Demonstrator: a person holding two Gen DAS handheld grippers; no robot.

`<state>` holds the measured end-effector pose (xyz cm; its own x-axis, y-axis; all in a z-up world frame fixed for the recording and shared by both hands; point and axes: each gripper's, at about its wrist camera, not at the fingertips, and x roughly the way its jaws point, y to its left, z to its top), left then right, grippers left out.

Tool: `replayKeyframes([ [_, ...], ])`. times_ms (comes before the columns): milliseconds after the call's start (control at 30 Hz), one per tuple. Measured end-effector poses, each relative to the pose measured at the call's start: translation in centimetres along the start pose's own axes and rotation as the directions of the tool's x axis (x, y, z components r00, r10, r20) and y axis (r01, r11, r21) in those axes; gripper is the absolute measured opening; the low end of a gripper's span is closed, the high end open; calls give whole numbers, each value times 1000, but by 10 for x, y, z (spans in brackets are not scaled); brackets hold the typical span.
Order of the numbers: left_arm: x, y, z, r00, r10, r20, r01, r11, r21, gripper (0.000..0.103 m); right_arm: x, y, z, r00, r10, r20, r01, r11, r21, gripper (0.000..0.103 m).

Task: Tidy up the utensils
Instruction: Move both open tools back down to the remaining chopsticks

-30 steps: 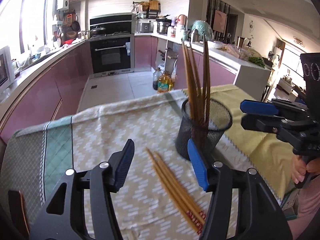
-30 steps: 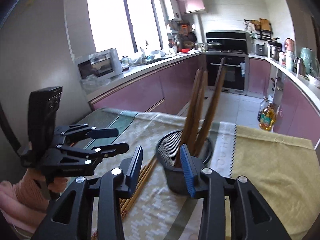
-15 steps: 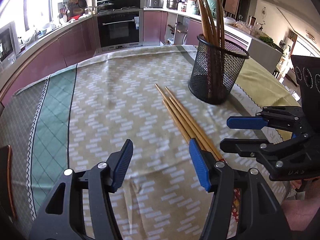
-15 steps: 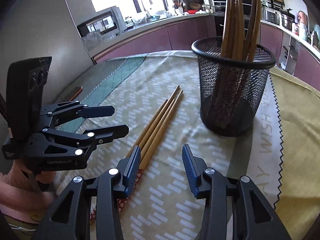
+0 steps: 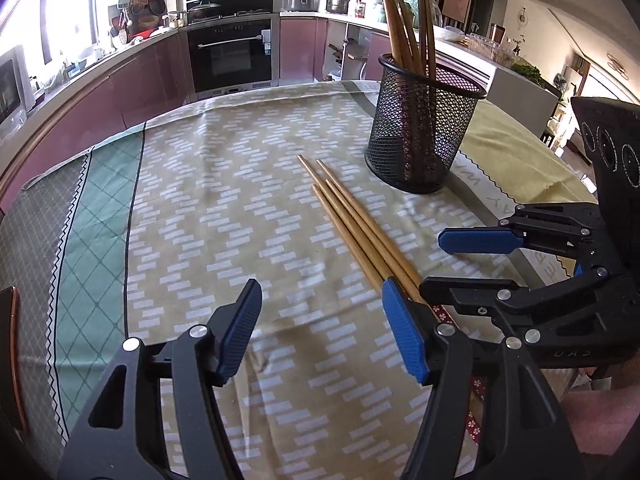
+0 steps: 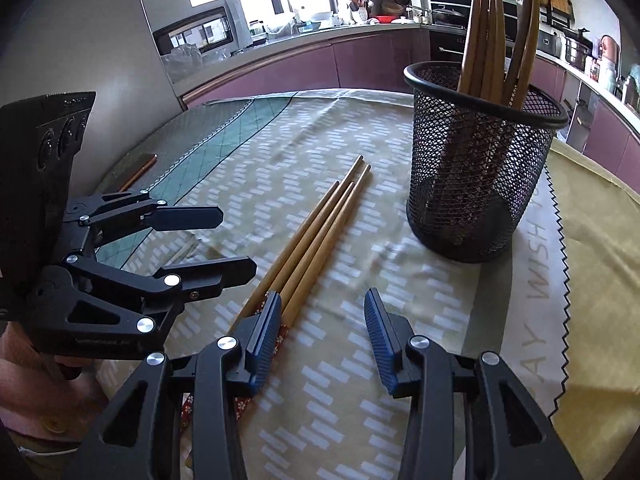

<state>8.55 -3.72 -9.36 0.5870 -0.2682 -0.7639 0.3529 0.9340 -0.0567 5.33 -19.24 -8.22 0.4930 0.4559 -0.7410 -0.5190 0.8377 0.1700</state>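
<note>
Bamboo-coloured chopsticks (image 5: 352,220), four of them, lie side by side on the patterned cloth (image 5: 224,208) covering the counter in the left wrist view, slanting from the middle toward the near right. Their near ends run behind the right finger of the left tool (image 5: 322,332), whose blue pads (image 5: 242,330) stand wide apart with nothing between them. Just beyond the loose chopsticks, to the far right, a black mesh cup (image 5: 420,136) stands upright with more chopsticks leaning inside. The right tool (image 5: 460,260) reaches in from the right, its jaws parted and empty.

In the right wrist view, the right tool (image 6: 322,334) gapes over the cloth (image 6: 400,280), holding nothing; the chopsticks (image 6: 320,232) pass beneath its left finger. The mesh cup (image 6: 476,184) stands at the far right. The left tool (image 6: 236,240) hangs at the left, open.
</note>
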Motion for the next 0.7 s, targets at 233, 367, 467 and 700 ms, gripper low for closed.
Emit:
replayKeyframes([
  [233, 2, -3, 1, 1000, -8, -4, 8, 1000, 10, 64, 1, 0, 1, 1000, -11, -3, 11, 1000, -5, 41],
  [367, 4, -4, 1, 1000, -13, -10, 14, 1000, 11, 64, 3, 1, 2, 1000, -16, -6, 16, 1000, -6, 41],
  [467, 7, -5, 1, 1000, -15, -18, 15, 1000, 12, 64, 3, 0, 2, 1000, -21, -8, 21, 1000, -5, 41],
  [700, 12, -6, 0, 999, -19, -26, 19, 1000, 8, 66, 4, 0, 1, 999, -38, -12, 38, 999, -13, 40],
])
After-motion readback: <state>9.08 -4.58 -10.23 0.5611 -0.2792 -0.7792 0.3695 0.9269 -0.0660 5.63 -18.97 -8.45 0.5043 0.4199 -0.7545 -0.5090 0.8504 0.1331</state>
